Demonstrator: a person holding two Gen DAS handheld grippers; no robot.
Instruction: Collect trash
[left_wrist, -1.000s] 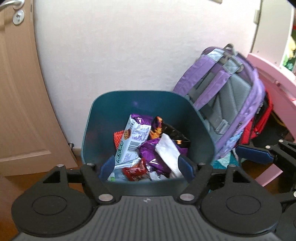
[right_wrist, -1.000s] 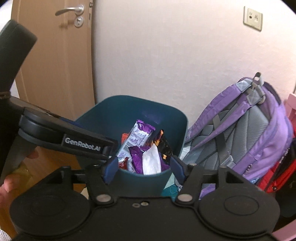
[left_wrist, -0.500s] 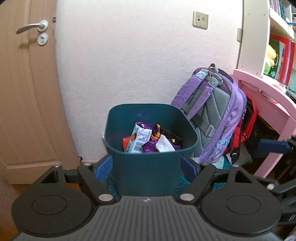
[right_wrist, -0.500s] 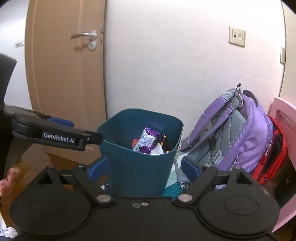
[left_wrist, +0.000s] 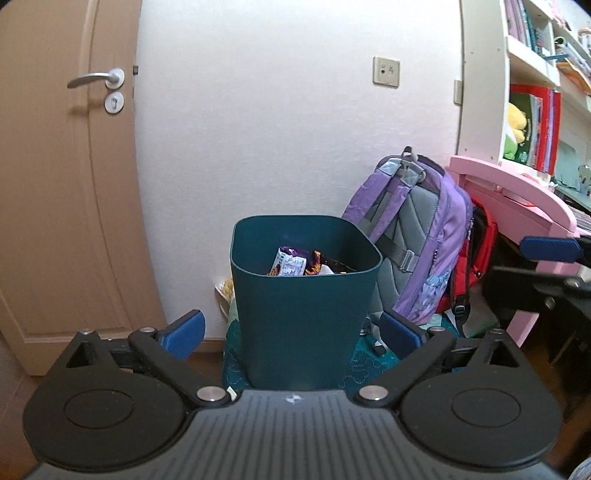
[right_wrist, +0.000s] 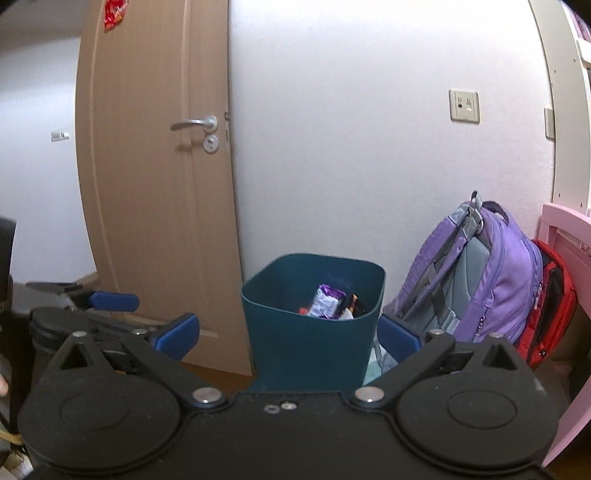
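Observation:
A dark teal trash bin (left_wrist: 303, 295) stands on the floor against the white wall, with purple, white and orange wrappers (left_wrist: 291, 264) inside it. The right wrist view shows the same bin (right_wrist: 314, 343) and wrappers (right_wrist: 327, 304). My left gripper (left_wrist: 291, 332) hangs some way back from the bin. Its jaws are opening wide, and the pads press on nothing. My right gripper (right_wrist: 288, 334) is also back from the bin, jaws opening, empty. One blue pad of the right gripper (left_wrist: 550, 249) shows at the far right, and one of the left gripper (right_wrist: 114, 301) at the far left.
A purple backpack (left_wrist: 417, 236) leans on the wall right of the bin, with a red bag (left_wrist: 476, 258) behind it. Beyond those are a pink desk (left_wrist: 517, 192) and shelves. A wooden door (left_wrist: 66, 184) is on the left. A teal mat (left_wrist: 362, 365) lies under the bin.
Both grippers have drawn back from above the bin, which now looks smaller and farther off. Both pairs of jaws have spread wider. The wrappers stay in the bin.

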